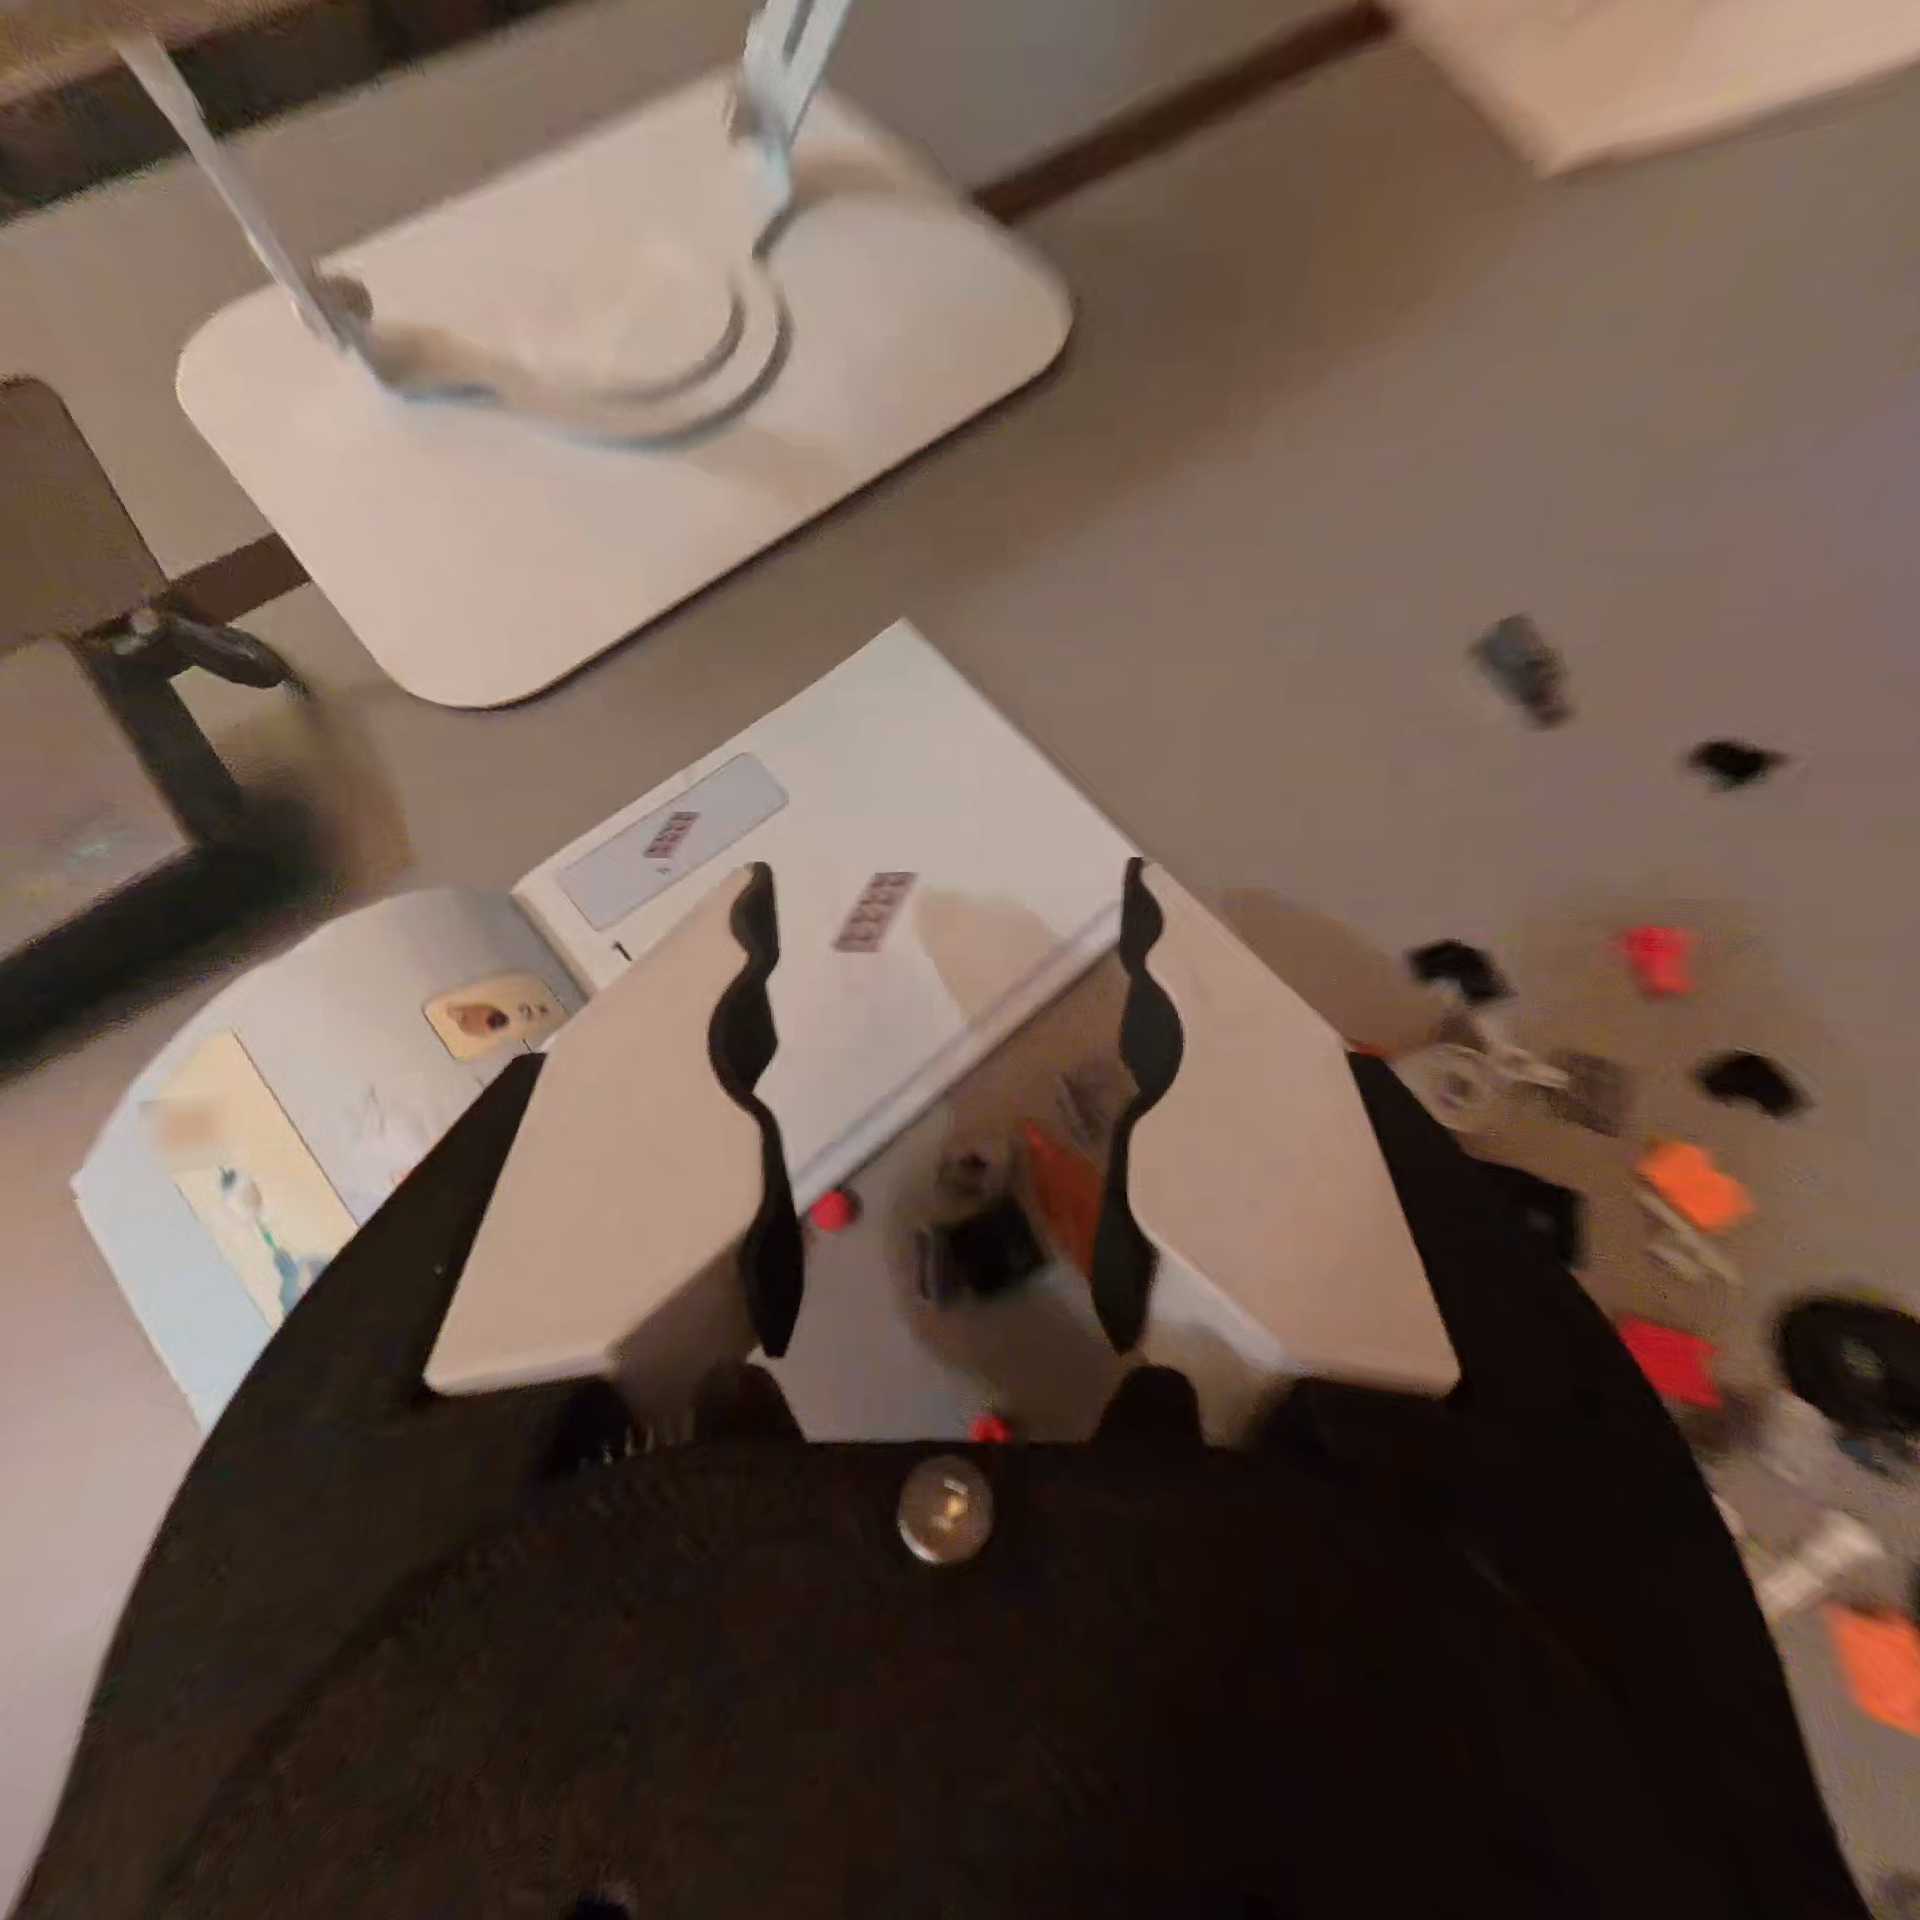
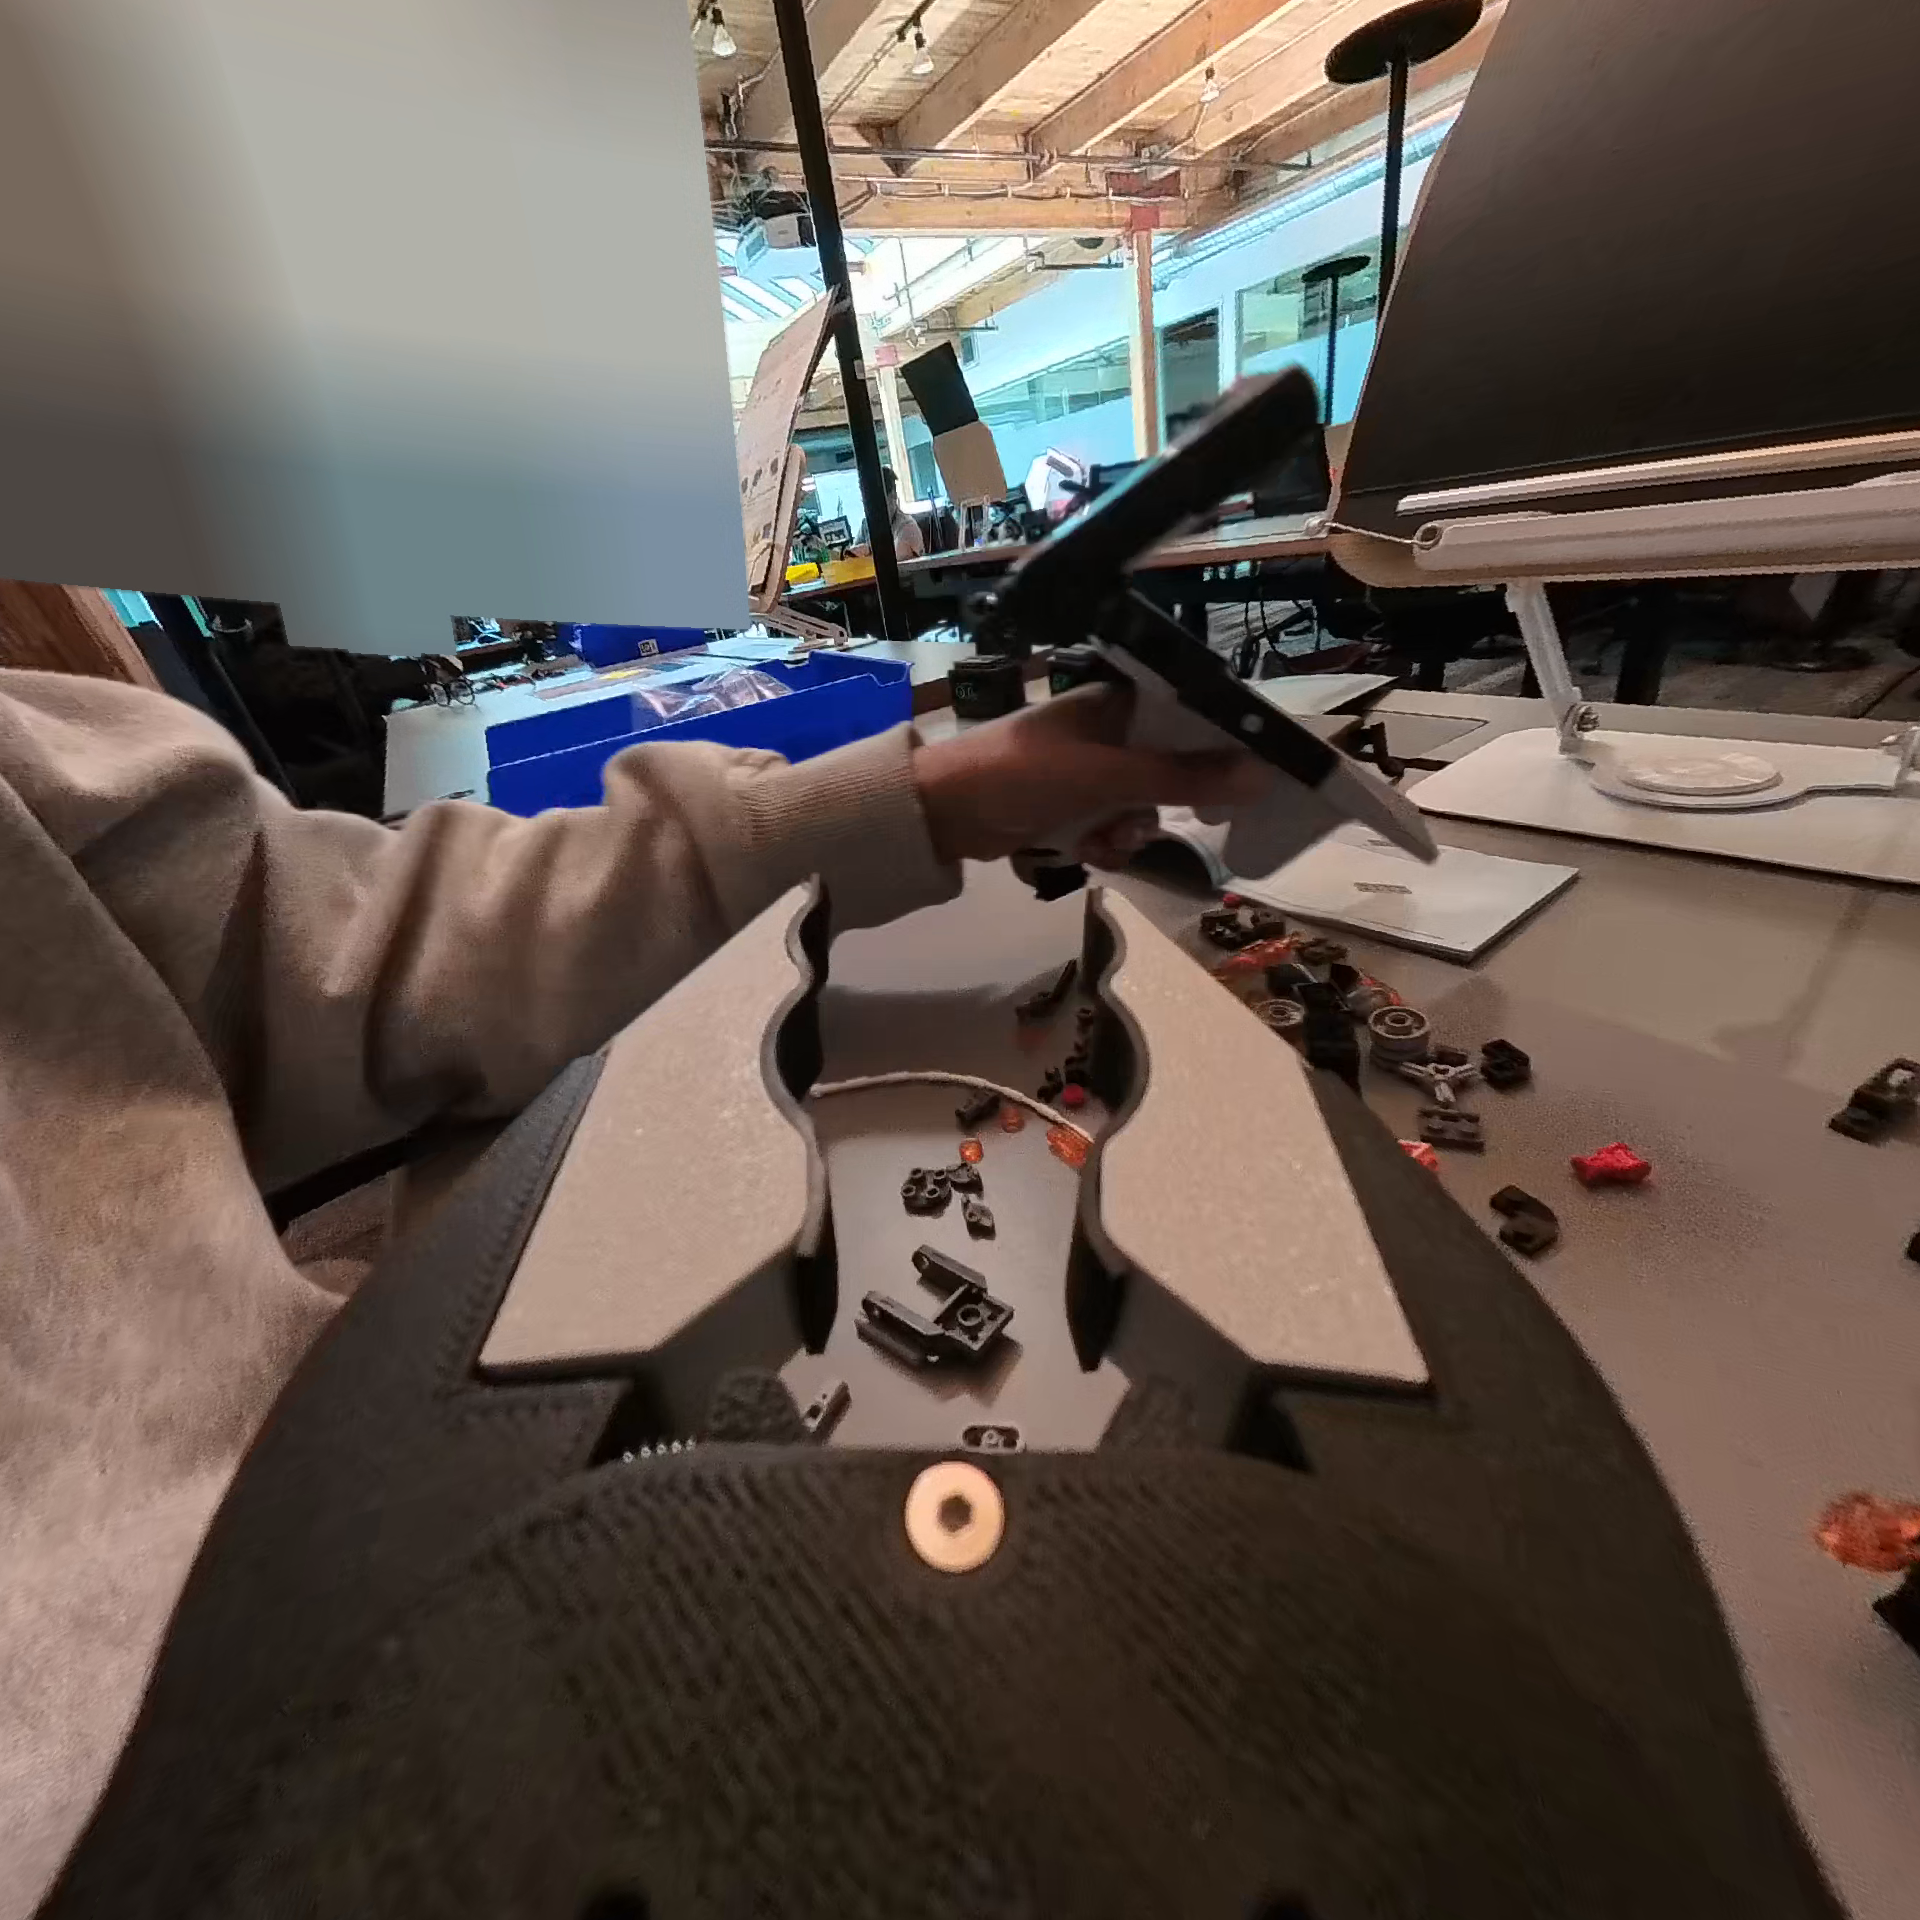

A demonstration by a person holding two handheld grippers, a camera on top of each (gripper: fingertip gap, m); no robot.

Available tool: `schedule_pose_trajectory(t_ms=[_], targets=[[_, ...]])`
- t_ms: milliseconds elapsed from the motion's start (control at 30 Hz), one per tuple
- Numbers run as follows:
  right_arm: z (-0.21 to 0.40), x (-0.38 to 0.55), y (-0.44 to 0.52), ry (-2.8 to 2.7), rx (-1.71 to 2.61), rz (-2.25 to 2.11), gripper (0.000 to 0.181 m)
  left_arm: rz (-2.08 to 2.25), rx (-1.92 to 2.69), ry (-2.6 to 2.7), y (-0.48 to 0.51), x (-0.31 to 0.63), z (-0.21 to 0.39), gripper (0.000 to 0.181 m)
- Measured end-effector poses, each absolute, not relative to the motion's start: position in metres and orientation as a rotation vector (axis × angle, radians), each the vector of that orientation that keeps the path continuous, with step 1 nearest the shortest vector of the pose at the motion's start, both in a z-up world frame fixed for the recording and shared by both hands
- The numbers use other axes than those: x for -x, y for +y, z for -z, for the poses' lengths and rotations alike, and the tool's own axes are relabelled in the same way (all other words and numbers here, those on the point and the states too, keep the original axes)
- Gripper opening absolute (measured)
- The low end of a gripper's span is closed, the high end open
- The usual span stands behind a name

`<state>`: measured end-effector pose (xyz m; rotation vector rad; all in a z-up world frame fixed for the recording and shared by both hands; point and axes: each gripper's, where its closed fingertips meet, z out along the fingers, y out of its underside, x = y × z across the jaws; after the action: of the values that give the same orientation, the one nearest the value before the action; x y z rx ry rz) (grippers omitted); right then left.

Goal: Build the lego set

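Note:
My left gripper [image 1: 945, 873] is open and empty, held in the air over an open white instruction booklet [image 1: 883, 748]. Loose Lego pieces, black [image 1: 1756, 1081], orange [image 1: 1688, 1184] and red [image 1: 1657, 956], lie blurred on the grey table to its right. My right gripper [image 2: 954, 899] is open and empty, low over the table. A black bracket piece [image 2: 940, 1320] and other small black pieces [image 2: 940, 1184] lie between its fingers. A hand holds the left gripper [image 2: 1351, 800] above the booklet [image 2: 1392, 894]. Grey wheels [image 2: 1397, 1029] and a red piece [image 2: 1608, 1166] lie to the right.
A white monitor stand base [image 1: 623, 416] stands behind the booklet; it shows at the right in the right wrist view [image 2: 1683, 790], under a dark monitor [image 2: 1662, 260]. A black stand [image 1: 156, 707] is at the left. A blue bin [image 2: 707, 707] sits beyond the grey sleeve [image 2: 416, 935]. A white string [image 2: 914, 1081] lies among the pieces. My left gripper is the nearer one to the dark monitor [image 2: 1662, 260]: about 25 cm, against 45 cm.

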<state>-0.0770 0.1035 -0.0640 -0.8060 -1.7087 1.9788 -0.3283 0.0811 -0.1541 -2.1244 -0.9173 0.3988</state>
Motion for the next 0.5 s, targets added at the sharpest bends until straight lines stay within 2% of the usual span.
schedule_pose_trajectory(t_ms=[33,167,300,500], targets=[[0.064,0.077,0.104,-1.705,0.811,-1.982,0.048,-0.406,2.175,-0.933,0.083,0.336,0.165,0.073],[0.063,0.076,0.109,-1.683,0.831,-1.999,0.047,-0.239,2.194,-0.980,0.093,0.337,0.186,0.074],[0.063,0.076,0.111,-1.667,0.861,-2.039,0.047,-0.345,2.233,-0.948,0.084,0.342,0.192,0.058],[0.064,0.079,0.111,-1.667,0.885,-2.064,0.047,-0.388,2.230,-0.929,0.085,0.339,0.193,0.055]])
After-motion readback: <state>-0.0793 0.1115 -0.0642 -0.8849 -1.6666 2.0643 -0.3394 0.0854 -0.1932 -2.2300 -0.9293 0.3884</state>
